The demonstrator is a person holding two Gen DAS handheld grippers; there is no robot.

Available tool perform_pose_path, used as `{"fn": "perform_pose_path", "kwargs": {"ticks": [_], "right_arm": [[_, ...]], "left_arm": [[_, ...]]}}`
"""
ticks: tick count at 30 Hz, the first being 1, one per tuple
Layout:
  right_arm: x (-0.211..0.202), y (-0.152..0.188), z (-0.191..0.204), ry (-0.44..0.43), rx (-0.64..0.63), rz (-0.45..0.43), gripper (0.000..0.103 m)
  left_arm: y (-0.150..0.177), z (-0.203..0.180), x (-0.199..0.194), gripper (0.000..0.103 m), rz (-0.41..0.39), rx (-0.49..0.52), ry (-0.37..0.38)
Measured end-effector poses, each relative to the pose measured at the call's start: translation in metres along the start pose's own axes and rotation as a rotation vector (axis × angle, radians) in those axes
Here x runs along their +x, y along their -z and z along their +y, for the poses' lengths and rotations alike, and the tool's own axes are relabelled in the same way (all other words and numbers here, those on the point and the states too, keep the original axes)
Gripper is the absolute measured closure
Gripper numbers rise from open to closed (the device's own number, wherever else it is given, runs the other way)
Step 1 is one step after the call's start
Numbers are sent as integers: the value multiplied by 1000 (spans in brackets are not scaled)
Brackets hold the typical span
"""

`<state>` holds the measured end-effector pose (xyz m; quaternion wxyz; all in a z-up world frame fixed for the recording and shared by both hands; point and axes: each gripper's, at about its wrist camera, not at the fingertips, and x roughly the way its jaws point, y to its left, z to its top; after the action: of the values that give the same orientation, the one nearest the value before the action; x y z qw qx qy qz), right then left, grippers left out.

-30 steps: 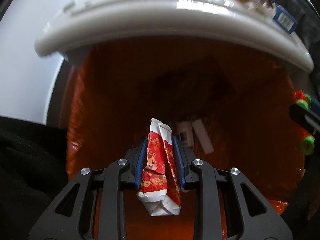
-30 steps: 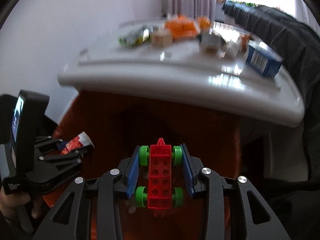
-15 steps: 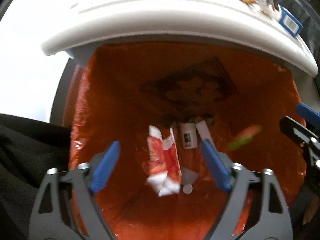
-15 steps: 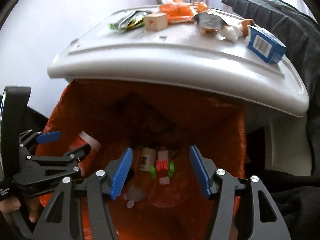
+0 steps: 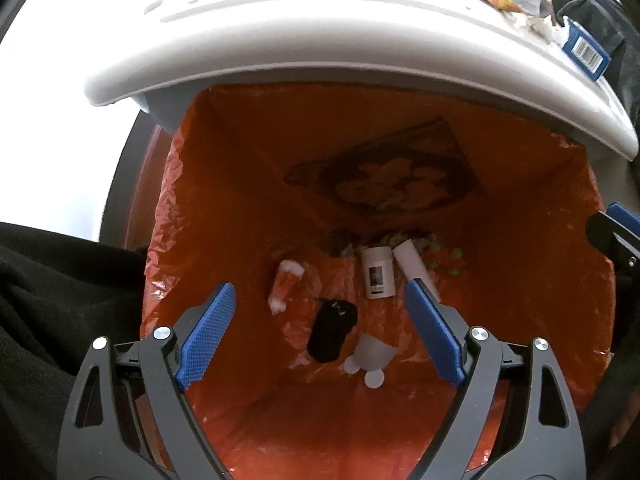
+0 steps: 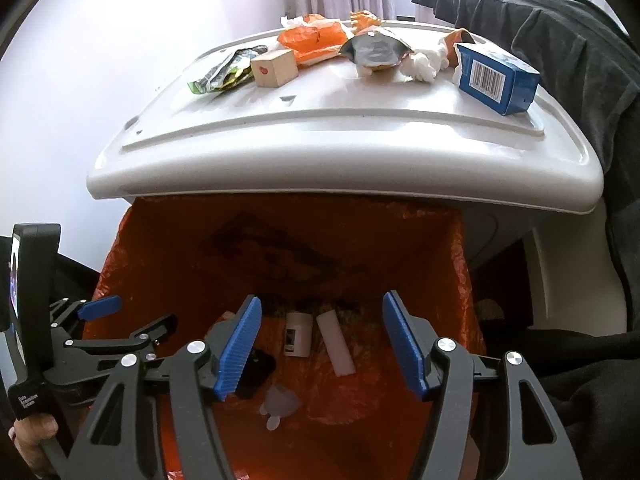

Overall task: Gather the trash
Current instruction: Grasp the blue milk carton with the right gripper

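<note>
Left gripper (image 5: 320, 336): we held it wide open over the bag, nothing between the blue pads; its jaws had just been opening.
Red-and-white wrapper (image 5: 286, 286): down at the bottom of the orange bin bag (image 5: 240, 184), left of centre, free of any pad. Its long axis ran from the bag's floor up toward the back wall, tipped slightly rightward at the far end.
Black scrap (image 5: 332, 332): it lay just right of the wrapper, nearer our side of the bag.
White carton (image 5: 378, 274): on end-to-end line with the back wall, label facing us, a white stick (image 5: 412, 268) touching its right side.
Toy car (image 5: 446, 260): only green wheels showed, blurred, near the bag's right back corner; which way it pointed we could not tell.
Right gripper (image 6: 322, 346): jaws apart and empty over the same bag; they had just been opening too.
Done so far: we judged both drops complete, several pieces resting in the bag.
White lid surface (image 6: 360, 120): along its far edge we still had the green wrapper (image 6: 224, 70), wooden cube (image 6: 275, 68), orange packet (image 6: 316, 42), foil pouch (image 6: 374, 52), tissue (image 6: 424, 62) and, at the right corner, the blue box (image 6: 496, 78).
Left to do: by our reckoning, six or so pieces more to carry over.
</note>
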<state>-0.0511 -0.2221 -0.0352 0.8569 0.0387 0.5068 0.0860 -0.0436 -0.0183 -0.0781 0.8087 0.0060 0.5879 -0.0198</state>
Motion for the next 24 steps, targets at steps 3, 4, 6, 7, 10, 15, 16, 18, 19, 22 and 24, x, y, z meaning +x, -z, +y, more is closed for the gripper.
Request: {"fn": "perform_pose_path", "kwargs": {"ticks": [3, 4, 6, 7, 10, 15, 16, 18, 19, 22, 24], "right_arm": [[-11, -8, -3, -26, 11, -42, 41], [-15, -12, -4, -22, 8, -56, 41], [-26, -24, -9, 2, -7, -94, 37], [-33, -34, -14, 12, -11, -120, 33], [-50, -65, -34, 37, -35, -172, 30], [-66, -122, -74, 114, -88, -239, 16], [-64, -135, -85, 133, -100, -241, 15], [-59, -150, -99, 158, -111, -239, 15], [-55, -157, -107, 164, -113, -236, 15], [-38, -170, -126, 161, -117, -224, 15], [-24, -176, -137, 156, -130, -207, 15]], "left_arm": [[-1, 2, -9, 19, -49, 1, 36], [-1, 2, -14, 19, -69, 3, 47], [-2, 0, -25, 19, -123, 14, 68], [-2, -1, -28, 18, -136, 18, 73], [-2, -5, -40, 18, -197, 40, 97], [-4, -8, -57, 17, -281, 53, 140], [-3, -8, -58, 17, -297, 55, 144], [-3, -9, -64, 12, -326, 59, 150], [-3, -9, -66, 12, -337, 60, 152], [-2, -12, -71, 11, -371, 72, 146], [-1, -16, -73, 11, -389, 89, 140]]}}
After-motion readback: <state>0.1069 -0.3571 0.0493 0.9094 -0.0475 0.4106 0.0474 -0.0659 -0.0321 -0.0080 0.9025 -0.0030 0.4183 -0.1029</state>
